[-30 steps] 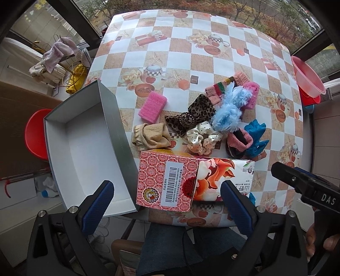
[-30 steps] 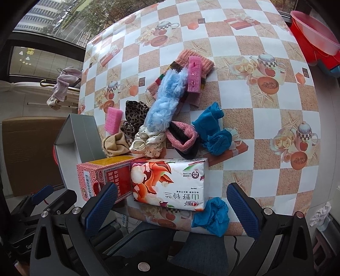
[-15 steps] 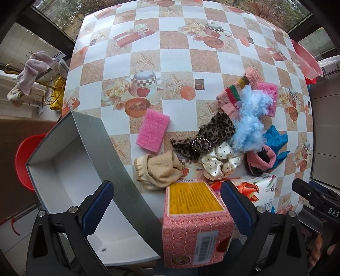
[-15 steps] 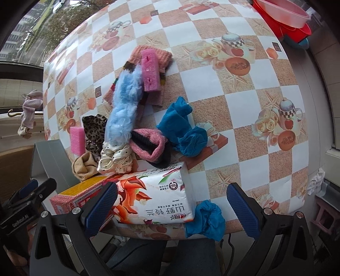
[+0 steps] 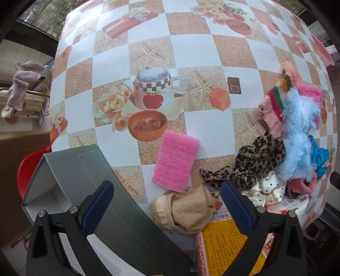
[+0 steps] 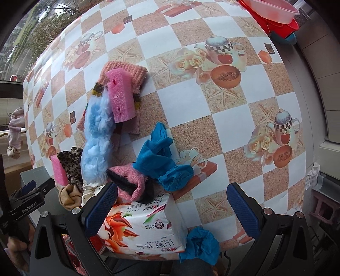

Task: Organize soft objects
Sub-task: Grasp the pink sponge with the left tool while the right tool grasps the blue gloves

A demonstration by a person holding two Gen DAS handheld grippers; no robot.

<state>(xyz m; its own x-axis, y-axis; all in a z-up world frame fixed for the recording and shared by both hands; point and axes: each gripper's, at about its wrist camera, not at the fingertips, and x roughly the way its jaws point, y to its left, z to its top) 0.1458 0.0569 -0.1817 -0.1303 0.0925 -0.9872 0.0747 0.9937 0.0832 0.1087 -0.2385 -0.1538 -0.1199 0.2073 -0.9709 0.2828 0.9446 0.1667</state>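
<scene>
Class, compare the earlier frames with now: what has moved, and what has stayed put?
Both grippers advanced over the table: the left gripper toward the beige cloth, the right gripper over the tissue pack. Both stayed open and empty; the soft objects and grey box stayed put.

A checkered oilcloth printed with teapots, roses and starfish covers the bench (image 5: pixel 187 53). At about ten o'clock in the left wrist view, a pale pink cloth (image 5: pixel 19 89) hangs over a brass-coloured rack (image 5: pixel 40 99) — well off the bench. Lower, near eight o'clock, part of a red chair (image 5: pixel 28 169) shows beside a brown cardboard sheet (image 5: pixel 19 152). In the right wrist view, at one o'clock, a pink basin (image 6: pixel 274 9) sits nested in a red one (image 6: pixel 282 27) — just past the bench edge. Trees (image 6: pixel 44 31) show through the window at eleven o'clock.
</scene>
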